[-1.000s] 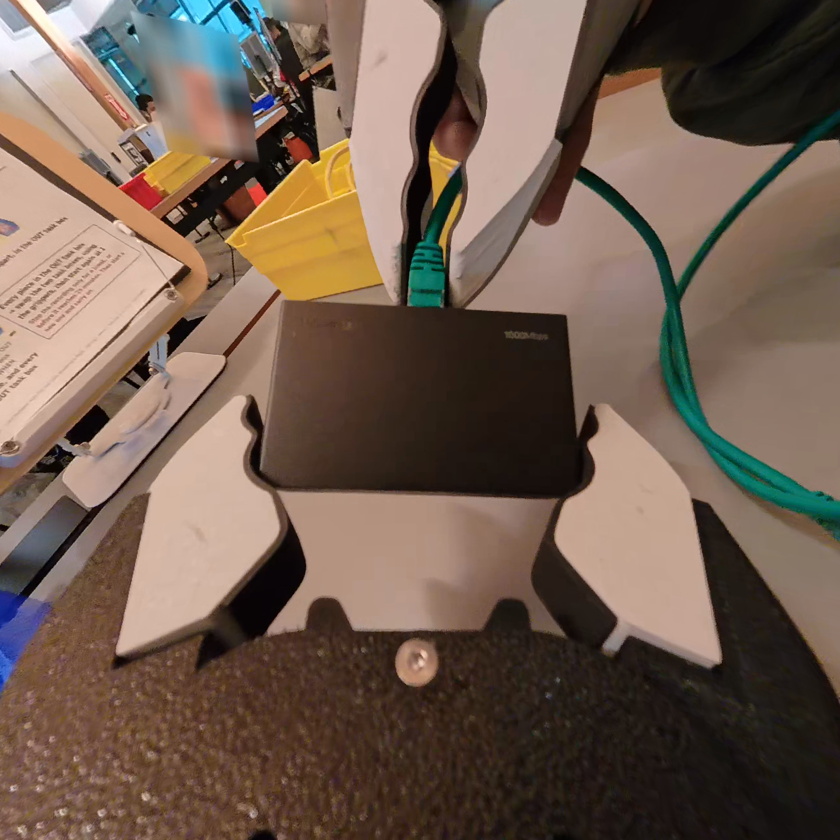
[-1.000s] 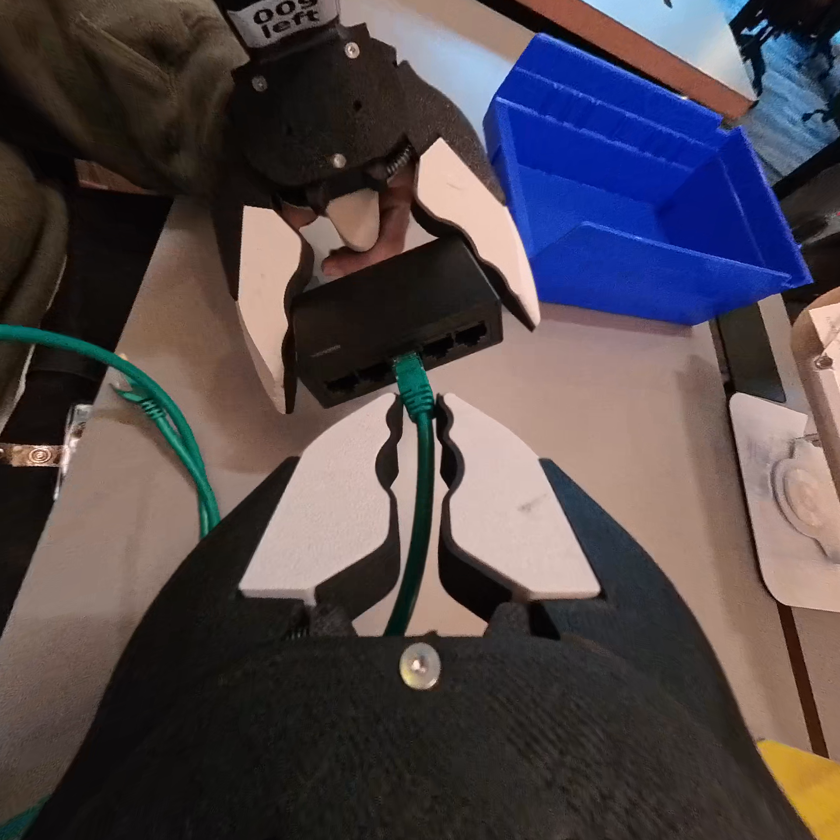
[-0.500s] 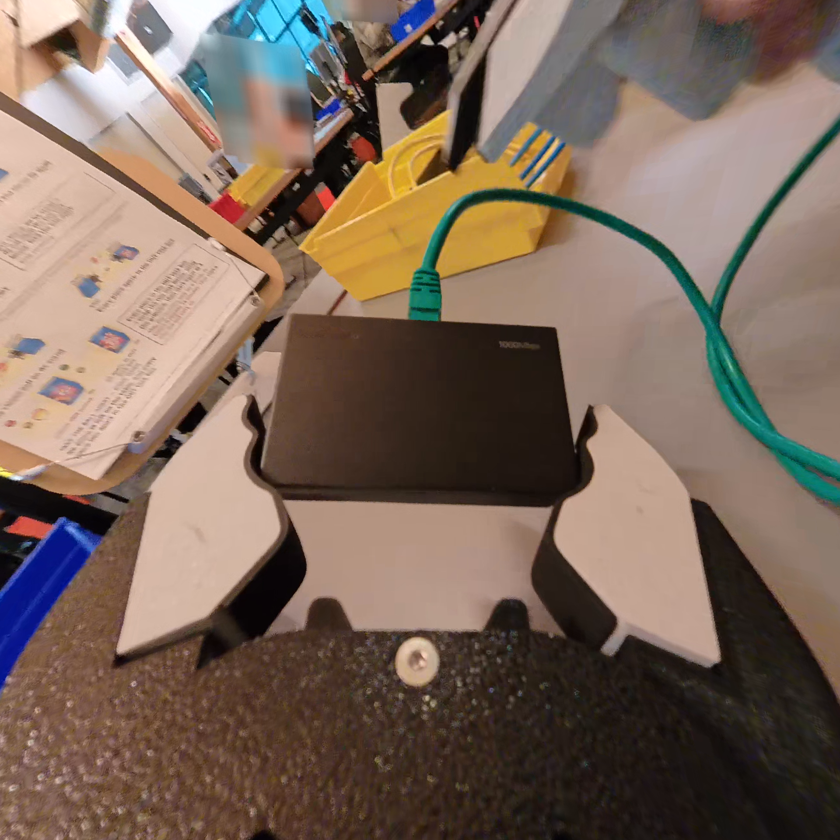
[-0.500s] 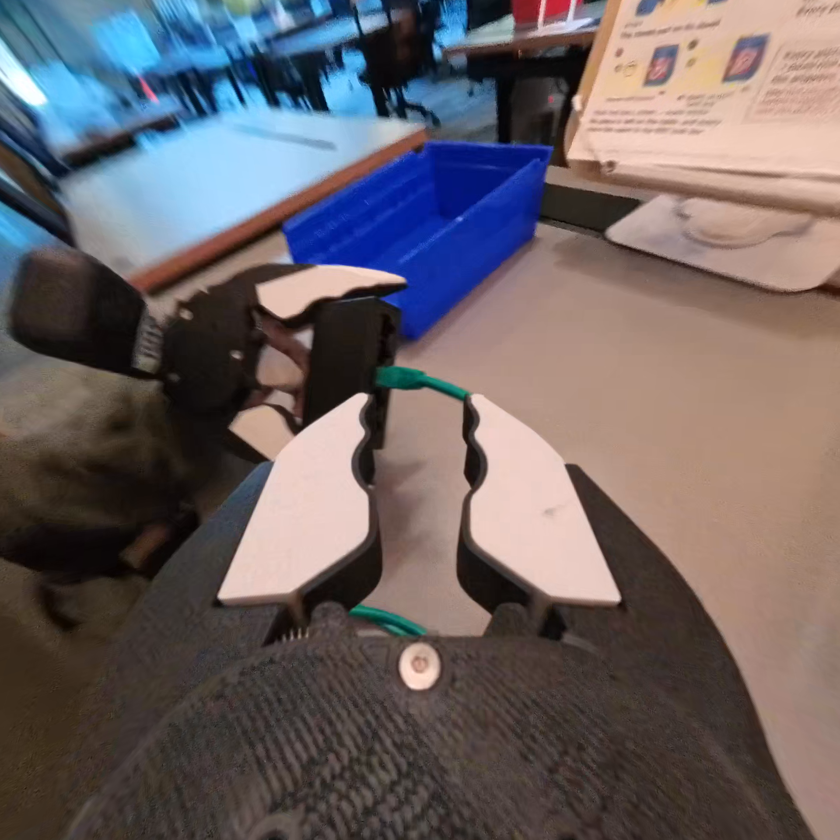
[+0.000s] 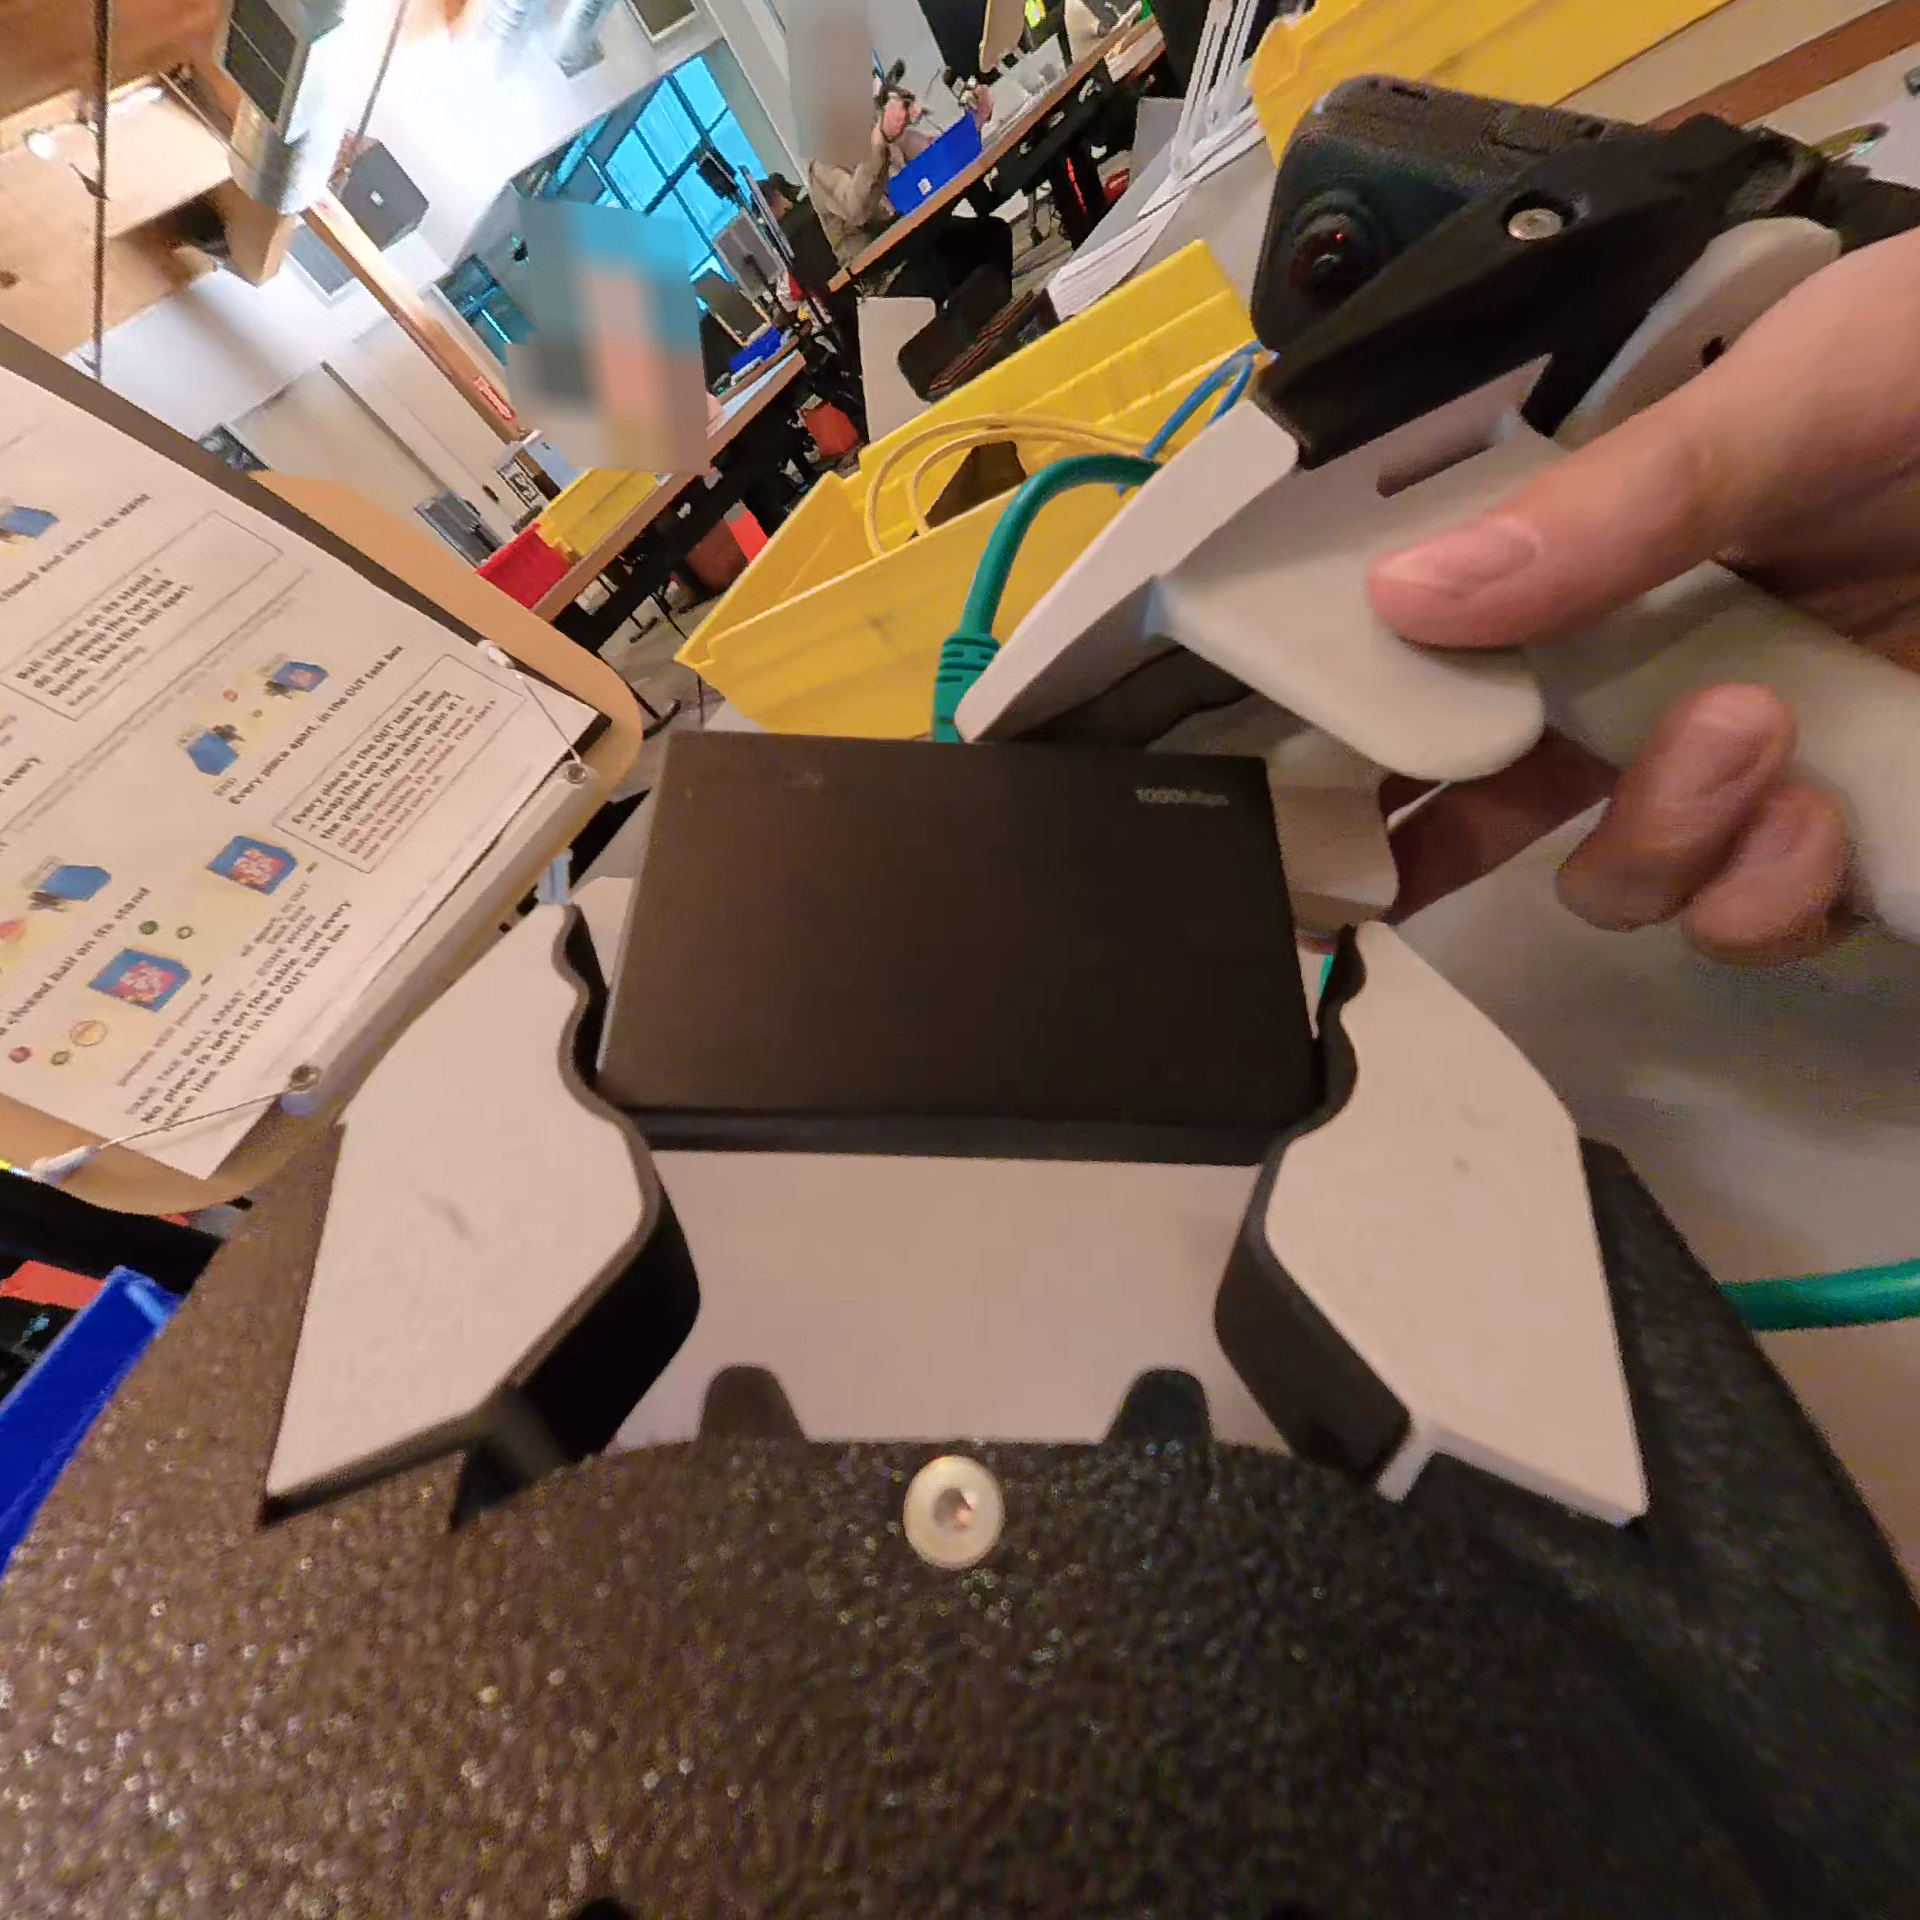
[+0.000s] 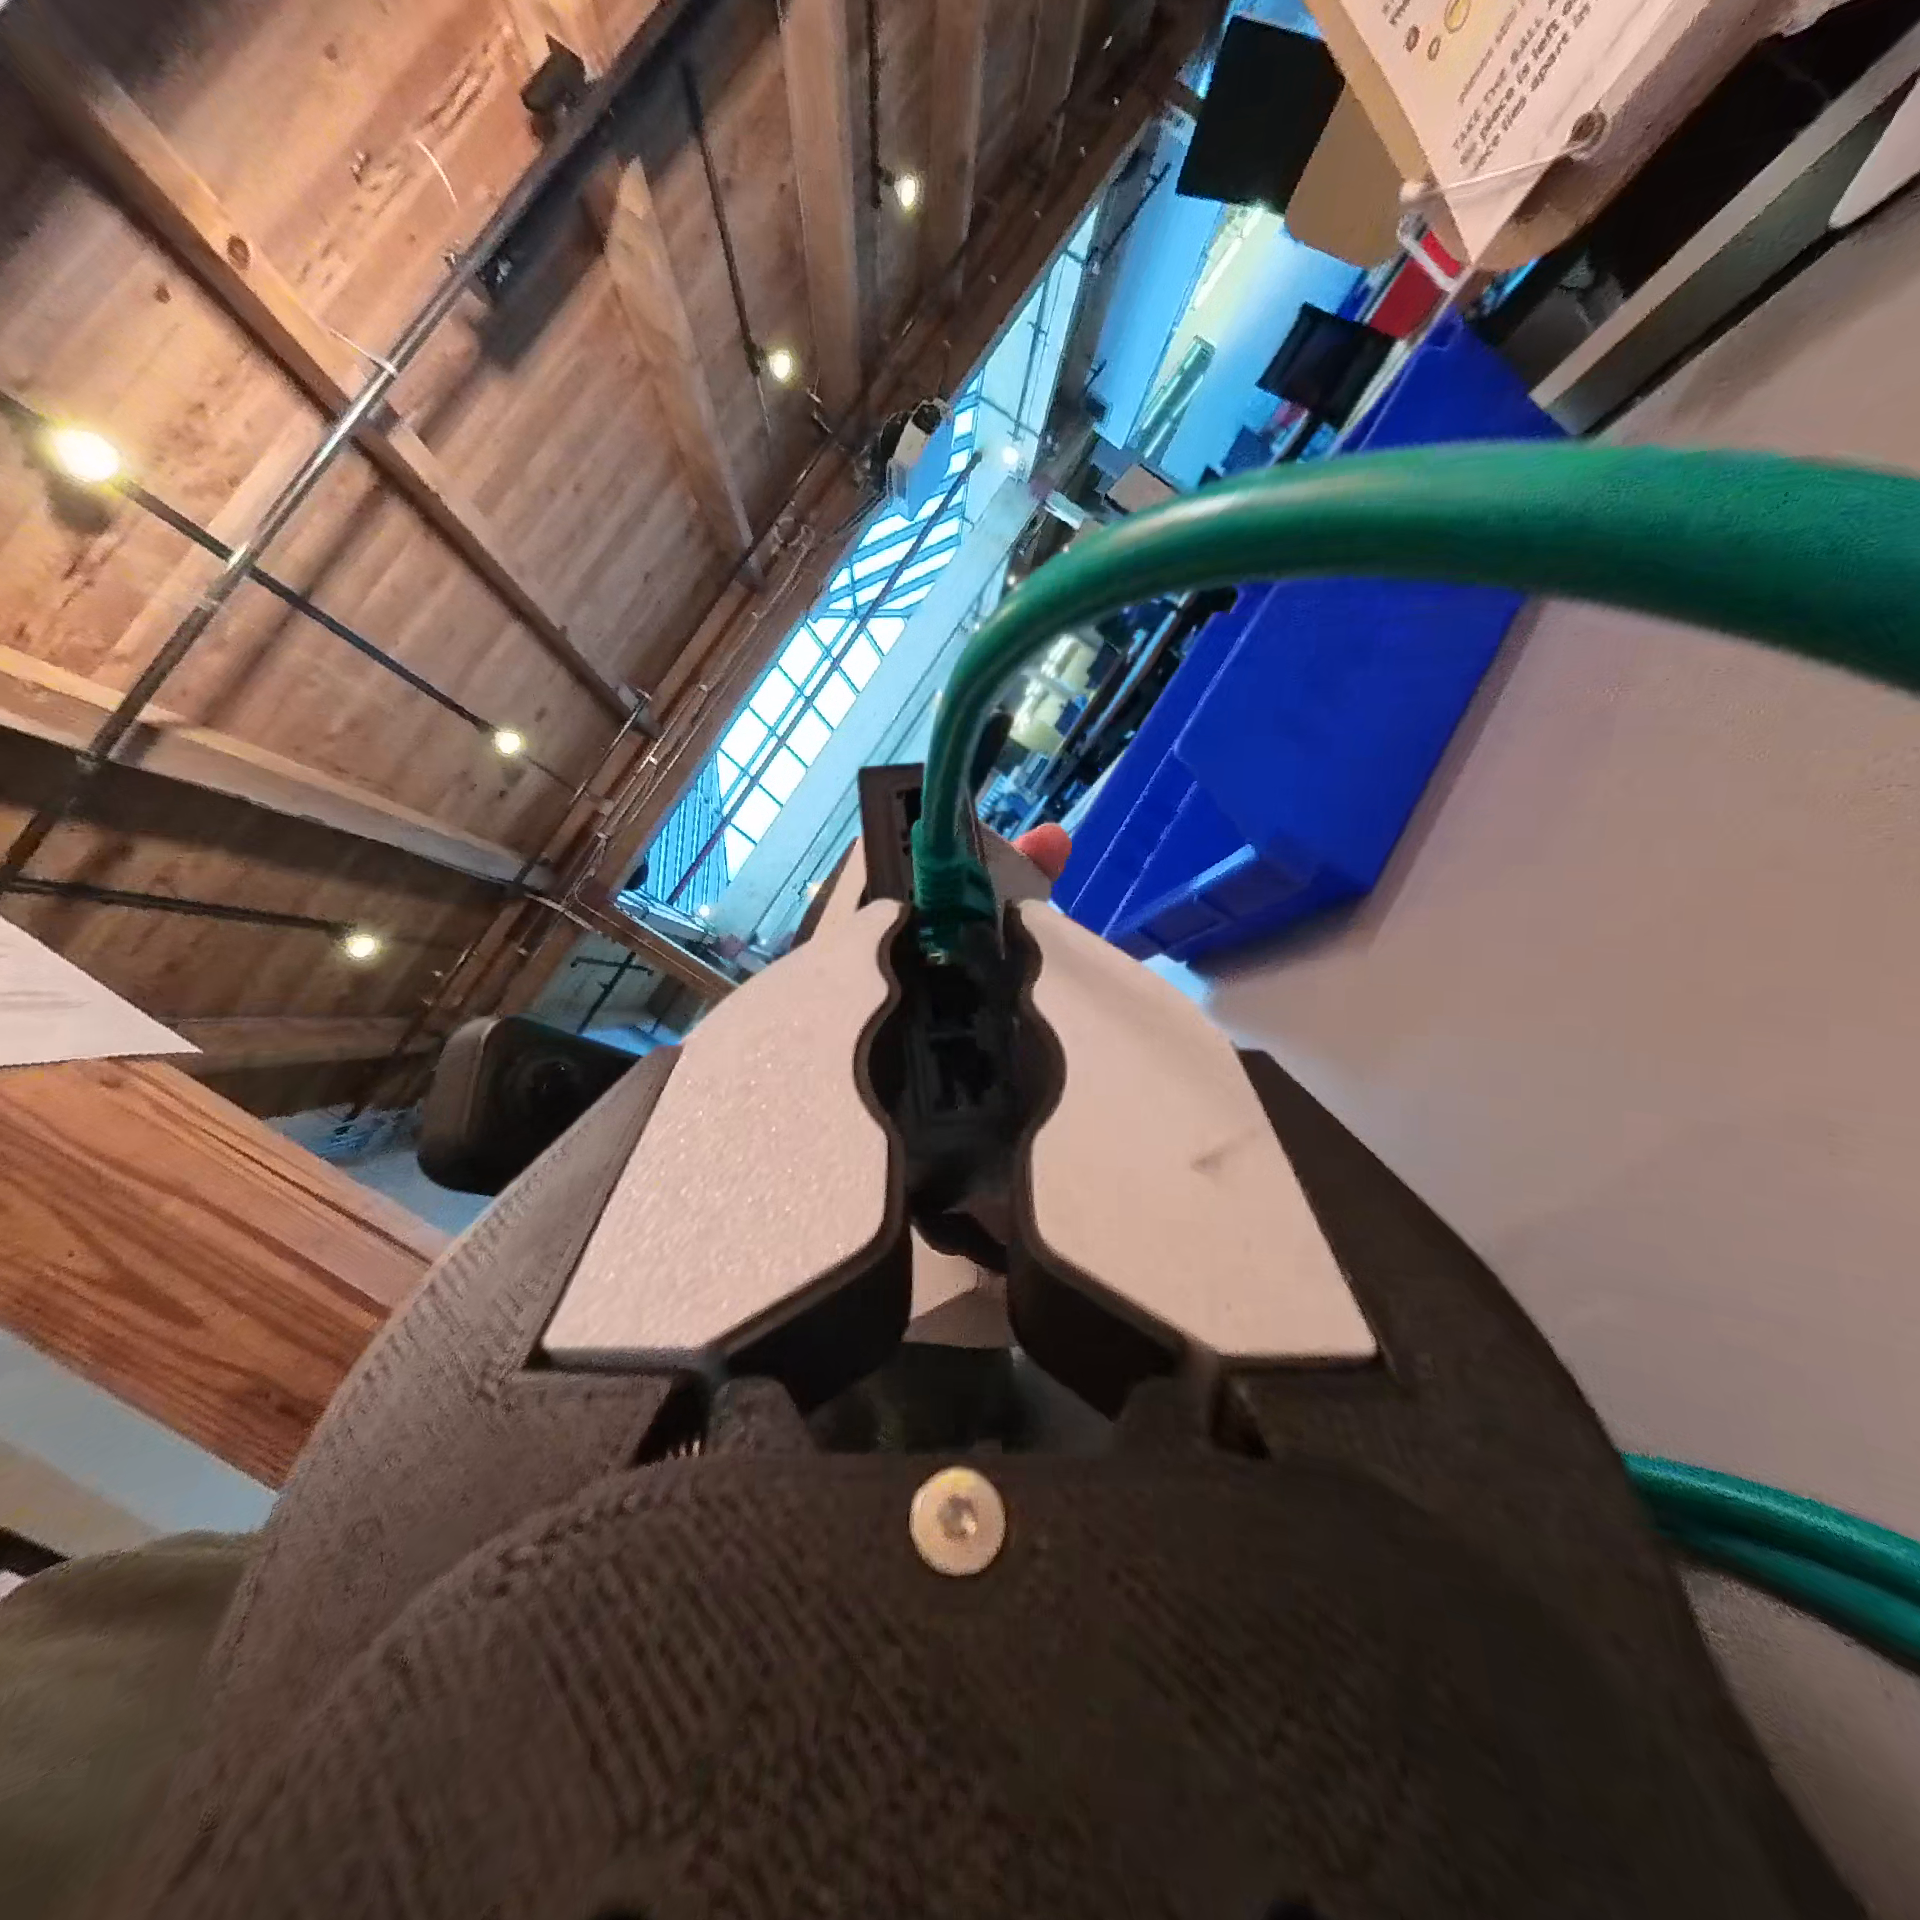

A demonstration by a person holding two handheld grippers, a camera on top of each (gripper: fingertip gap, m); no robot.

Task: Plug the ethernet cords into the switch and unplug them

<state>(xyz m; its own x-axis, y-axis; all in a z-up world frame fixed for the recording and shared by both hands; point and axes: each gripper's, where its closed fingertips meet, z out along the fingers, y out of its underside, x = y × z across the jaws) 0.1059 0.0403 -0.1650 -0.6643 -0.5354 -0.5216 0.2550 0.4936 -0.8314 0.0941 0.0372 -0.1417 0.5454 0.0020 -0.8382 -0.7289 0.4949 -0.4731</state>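
Note:
My left gripper (image 5: 958, 940) is shut on the black switch (image 5: 935, 862) and holds it by its two sides, ports facing away. A green ethernet cord (image 6: 1455, 530) is plugged into the far face; its plug (image 5: 961, 665) shows just past the switch's far edge. My right gripper (image 6: 948, 920) lies sideways along the port face (image 6: 940, 1049), its fingertips closed around the green plug (image 6: 945, 883). In the left wrist view its upper finger (image 5: 1143, 582) lies over the switch's far right corner, with a hand (image 5: 1662, 582) on the handle.
A yellow bin (image 5: 831, 623) with loose cords stands behind the switch. A blue bin (image 6: 1299, 748) sits on the grey table (image 5: 1662, 1091). A clipboard with an instruction sheet (image 5: 208, 779) stands on the left. More green cord loops at the right (image 6: 1766, 1558). The grippers are tip to tip, or close to it.
My right gripper let go of the cord and swung away. It has come back from the right, turned sideways, and closed on the plug. My left gripper kept holding the switch.

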